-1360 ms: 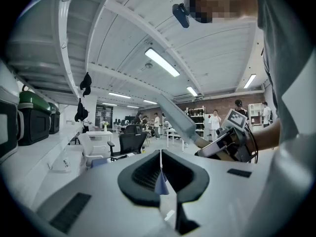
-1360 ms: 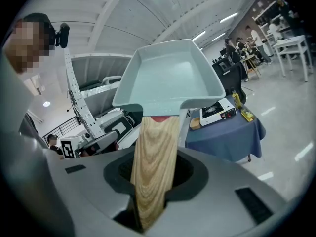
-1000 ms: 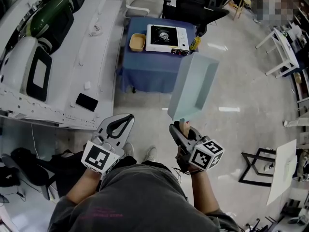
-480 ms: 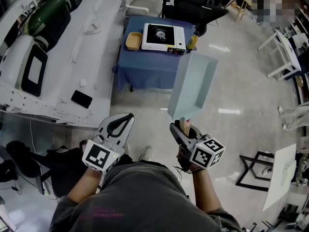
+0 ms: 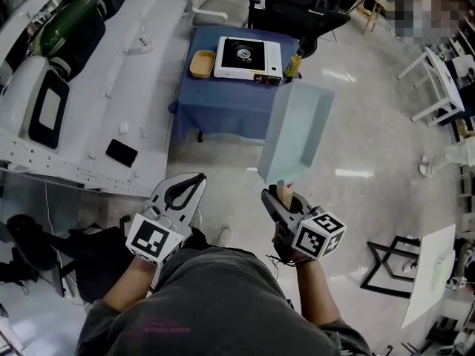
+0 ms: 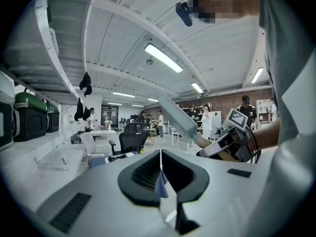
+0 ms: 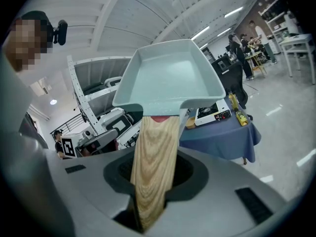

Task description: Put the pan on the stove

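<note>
Aloft, well short of the far stove [image 5: 247, 56], the pan [image 5: 297, 132] hangs from my right gripper [image 5: 277, 197], clamped on its wooden handle [image 7: 154, 167]; my left gripper [image 5: 185, 191] is closed on nothing. Gripped at the handle's end, the pan could twist loose.

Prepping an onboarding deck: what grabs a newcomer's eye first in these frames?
The pale teal square pan with a wooden handle is held aloft mid-frame, its handle clamped in the right gripper. Beyond it, the white single-burner tabletop stove sits on a blue-draped table at top centre. The left gripper, shut and empty, is at lower left.
</note>
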